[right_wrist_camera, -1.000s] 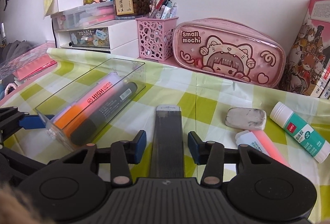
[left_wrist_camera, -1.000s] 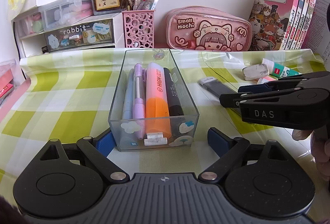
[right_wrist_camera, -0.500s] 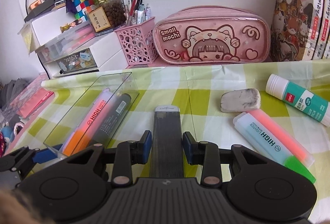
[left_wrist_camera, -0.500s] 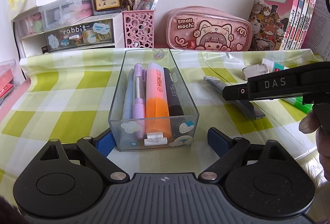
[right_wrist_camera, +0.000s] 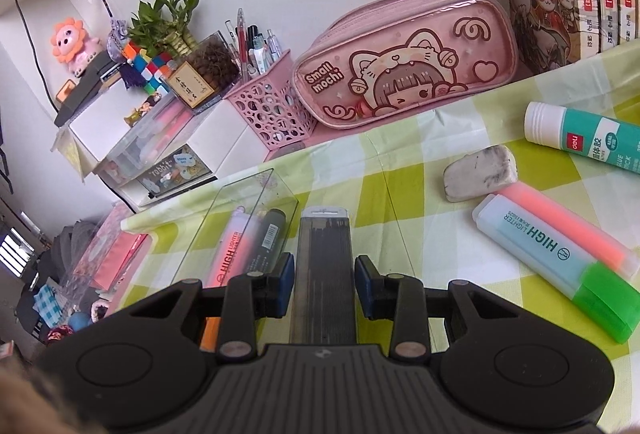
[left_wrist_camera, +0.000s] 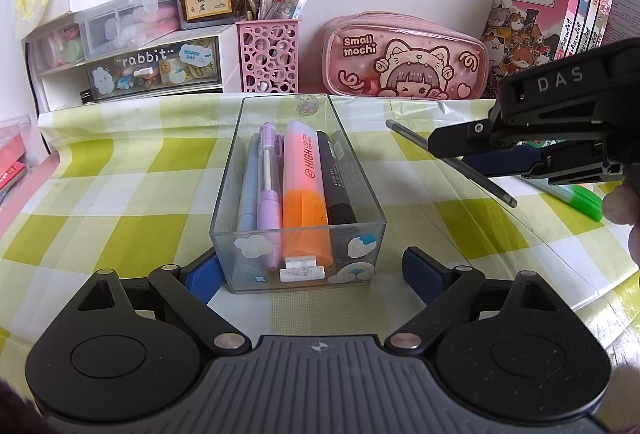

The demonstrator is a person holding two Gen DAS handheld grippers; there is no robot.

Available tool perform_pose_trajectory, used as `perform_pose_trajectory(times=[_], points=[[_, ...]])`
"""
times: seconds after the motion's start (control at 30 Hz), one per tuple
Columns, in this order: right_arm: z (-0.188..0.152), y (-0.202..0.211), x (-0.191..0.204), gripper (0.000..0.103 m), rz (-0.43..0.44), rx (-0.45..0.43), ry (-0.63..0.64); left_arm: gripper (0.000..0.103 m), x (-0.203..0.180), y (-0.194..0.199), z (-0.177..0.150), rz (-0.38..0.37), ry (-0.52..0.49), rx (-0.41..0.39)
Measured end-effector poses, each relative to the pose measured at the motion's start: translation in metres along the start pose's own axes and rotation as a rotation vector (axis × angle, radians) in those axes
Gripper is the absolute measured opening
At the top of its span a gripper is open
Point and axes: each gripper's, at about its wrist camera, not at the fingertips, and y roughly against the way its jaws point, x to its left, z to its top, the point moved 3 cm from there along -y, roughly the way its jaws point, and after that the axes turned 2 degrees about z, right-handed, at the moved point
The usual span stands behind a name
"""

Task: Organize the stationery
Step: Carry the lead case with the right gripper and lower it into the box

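A clear plastic box [left_wrist_camera: 298, 276] stands on the checked cloth, holding pens, an orange highlighter [left_wrist_camera: 305, 194] and a black marker. My left gripper [left_wrist_camera: 308, 270] is open, its blue pads on either side of the box's near end. My right gripper [right_wrist_camera: 325, 284] is shut on a flat grey lead case [right_wrist_camera: 325, 266] and holds it tilted in the air to the right of the box; the case also shows in the left wrist view [left_wrist_camera: 448, 162]. The box also shows in the right wrist view [right_wrist_camera: 240, 218], below left of the case.
On the cloth to the right lie a worn eraser [right_wrist_camera: 480, 178], a glue stick [right_wrist_camera: 584, 138] and a green and pink highlighter pair [right_wrist_camera: 560, 258]. A pink pencil pouch [left_wrist_camera: 404, 60], a pink pen cup [left_wrist_camera: 269, 56], drawers [left_wrist_camera: 132, 70] and books [left_wrist_camera: 540, 22] line the back wall.
My right gripper has lifted the grey lead case off the cloth and tilted it, moving up and towards the box. The left gripper and the box have not moved.
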Motion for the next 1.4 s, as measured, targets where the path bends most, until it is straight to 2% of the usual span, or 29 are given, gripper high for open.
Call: perform_pose_trajectory(times=[0.2, 0.53, 0.8, 1.1, 1.4], points=[[0.008, 0.005, 0.019, 0.048, 0.049, -0.01, 0.001, 0.089, 0.0, 0.0, 0.0, 0.0, 0.0, 0.0], [0.013, -0.012, 0.047, 0.048, 0.076, 0.023, 0.007, 0.089, 0.0, 0.0, 0.0, 0.0, 0.0, 0.0], [0.02, -0.042, 0.063, 0.048, 0.128, 0.097, -0.1, 0.089, 0.0, 0.0, 0.0, 0.0, 0.0, 0.0], [0.017, -0.073, 0.057, 0.048, 0.161, 0.182, -0.258, 0.089, -0.001, -0.001, 0.0, 0.0, 0.0, 0.0], [0.01, -0.084, 0.062, 0.049, 0.226, 0.245, -0.296, 0.089, -0.001, -0.001, 0.0, 0.0, 0.0, 0.0]])
